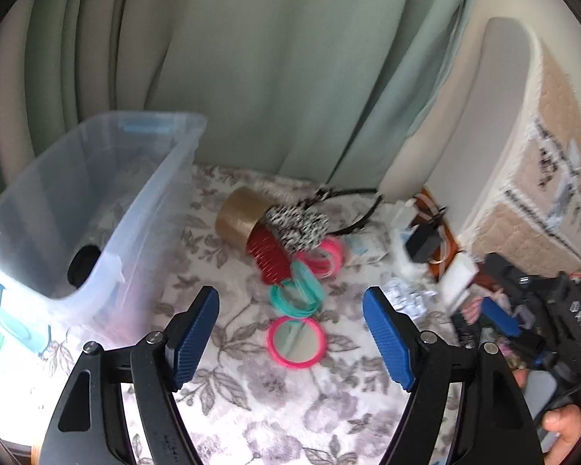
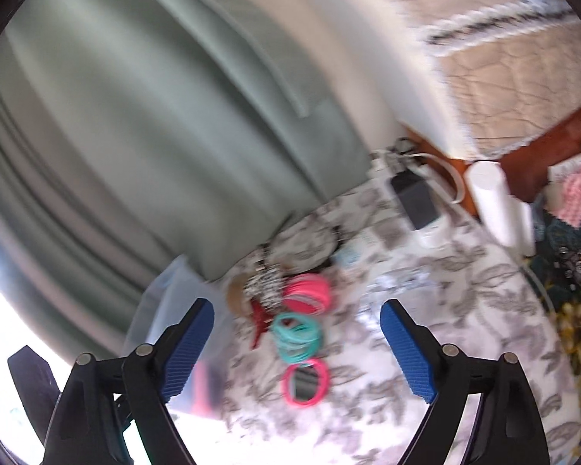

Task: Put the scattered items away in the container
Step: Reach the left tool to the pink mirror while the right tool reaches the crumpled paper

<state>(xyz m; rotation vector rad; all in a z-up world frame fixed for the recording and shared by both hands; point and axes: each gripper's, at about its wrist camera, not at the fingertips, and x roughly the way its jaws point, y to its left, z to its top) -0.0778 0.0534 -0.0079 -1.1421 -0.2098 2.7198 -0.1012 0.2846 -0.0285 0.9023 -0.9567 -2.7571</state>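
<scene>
Container (image 1: 97,209) at 9 o'clock holds one dark object (image 1: 83,267) — bangles (image 1: 296,294), mirror (image 1: 295,343), comb (image 1: 269,259) remain scattered; left tool (image 1: 290,333) and right tool (image 2: 296,345) both released, empty.

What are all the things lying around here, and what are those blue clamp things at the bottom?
Storage bin: one, clear plastic, left side of the floral cloth.
Black round object: one, inside the bin; too blurred to name.
Gold tape roll: one, on its side, behind the pile.
Black-and-white patterned piece: one, on top of the pile.
Red comb: one, below the roll.
Pink bangles: a stack, right of the comb.
Teal bangles: a stack, middle.
Pink-rimmed mirror: one, nearest the camera.
Black charger: one, far right.
Curtain: green, behind everything.
Floral cloth: white and grey, under everything.
Left gripper: blue pads, open, empty.
Right gripper: blue pads, open, empty.
</scene>
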